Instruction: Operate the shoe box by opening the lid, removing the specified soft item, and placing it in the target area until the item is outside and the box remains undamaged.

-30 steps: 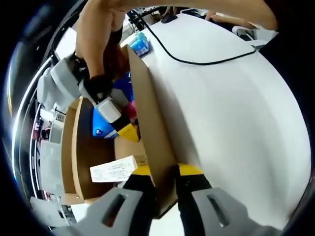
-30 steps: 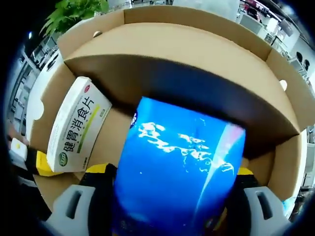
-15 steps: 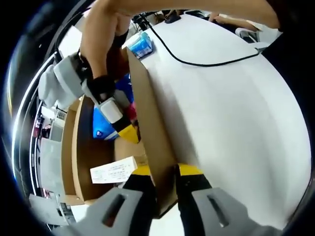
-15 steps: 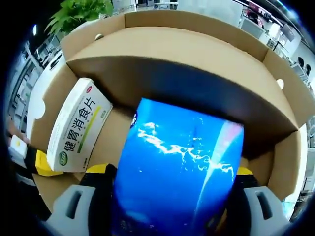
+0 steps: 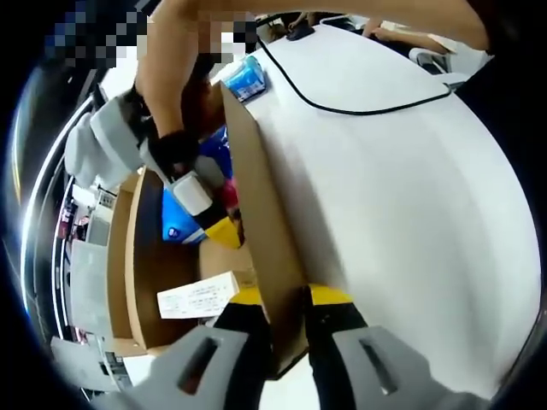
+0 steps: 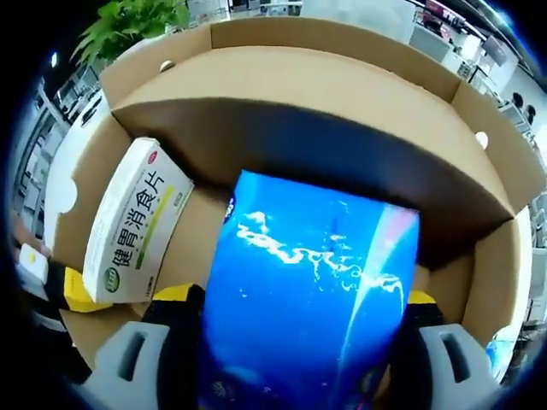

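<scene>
In the left gripper view we have our left gripper (image 5: pixel 278 301) at six o'clock, its yellow-tipped fingers (image 5: pixel 245 298) clamped on the upright side wall of the brown cardboard shoe box (image 5: pixel 256 213), one finger inside and one outside. The lid is open. To the right, toward three o'clock, spreads the white bench (image 5: pixel 402 196), with a black cable (image 5: pixel 342 107) curving across it near one o'clock. A small blue packet (image 5: pixel 245 79) sits on the bench at twelve o'clock, just beside the box's far corner.

Inside the box, at nine o'clock, we see the right gripper (image 5: pixel 224 226) reaching down, a person's hand (image 5: pixel 167 77) on it, its fingers closed on the glossy blue soft pouch (image 5: pixel 184 213). A white carton with printed text (image 5: pixel 198 295) lies on the box floor near seven o'clock.

In the right gripper view the blue pouch (image 6: pixel 312 299) sits squeezed between our fingers (image 6: pixel 175 295) at six o'clock, inside the box. The white carton (image 6: pixel 137 224) lies at nine o'clock, just beside the pouch. The box's far wall (image 6: pixel 299 94) rises across twelve o'clock, and a green plant (image 6: pixel 137 19) shows past it at eleven o'clock.
</scene>
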Tool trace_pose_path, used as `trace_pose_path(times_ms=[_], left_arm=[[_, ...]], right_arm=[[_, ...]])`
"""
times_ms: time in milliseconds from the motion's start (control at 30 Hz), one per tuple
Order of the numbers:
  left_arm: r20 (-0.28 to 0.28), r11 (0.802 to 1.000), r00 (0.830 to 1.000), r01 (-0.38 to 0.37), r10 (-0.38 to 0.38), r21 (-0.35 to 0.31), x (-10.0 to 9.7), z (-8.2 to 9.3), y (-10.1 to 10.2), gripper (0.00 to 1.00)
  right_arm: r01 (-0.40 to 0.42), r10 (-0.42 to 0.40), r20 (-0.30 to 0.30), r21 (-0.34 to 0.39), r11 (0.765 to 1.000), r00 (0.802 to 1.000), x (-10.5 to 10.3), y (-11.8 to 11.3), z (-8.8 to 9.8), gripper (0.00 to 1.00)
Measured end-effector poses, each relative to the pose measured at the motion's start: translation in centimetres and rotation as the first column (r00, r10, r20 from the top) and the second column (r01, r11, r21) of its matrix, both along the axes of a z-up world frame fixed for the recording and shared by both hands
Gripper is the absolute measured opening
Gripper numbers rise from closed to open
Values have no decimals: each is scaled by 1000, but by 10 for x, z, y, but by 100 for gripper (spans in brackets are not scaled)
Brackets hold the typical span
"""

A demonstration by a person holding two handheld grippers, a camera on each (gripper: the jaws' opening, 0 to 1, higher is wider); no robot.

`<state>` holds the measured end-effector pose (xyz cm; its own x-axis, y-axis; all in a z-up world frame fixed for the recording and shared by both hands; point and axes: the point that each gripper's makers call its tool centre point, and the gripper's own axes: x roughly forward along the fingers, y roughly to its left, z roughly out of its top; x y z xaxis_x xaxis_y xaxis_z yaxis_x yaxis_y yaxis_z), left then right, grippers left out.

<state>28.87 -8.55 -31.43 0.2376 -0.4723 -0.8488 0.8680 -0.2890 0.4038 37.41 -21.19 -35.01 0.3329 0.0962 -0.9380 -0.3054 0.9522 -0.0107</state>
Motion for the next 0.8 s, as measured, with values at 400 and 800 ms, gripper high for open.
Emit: trace_pose_path(times_ms=[400,800], left_arm=[[0,1000,1000,2,-2,1,5,0,-1,13],[-2,1000,1000,2,-2,0,7,-1,-1,13]], right_arm=[[77,-79,-32,-39,996,996,-2,-4,5,82],[63,-63,4,-22,998,998,1,-1,20,78]])
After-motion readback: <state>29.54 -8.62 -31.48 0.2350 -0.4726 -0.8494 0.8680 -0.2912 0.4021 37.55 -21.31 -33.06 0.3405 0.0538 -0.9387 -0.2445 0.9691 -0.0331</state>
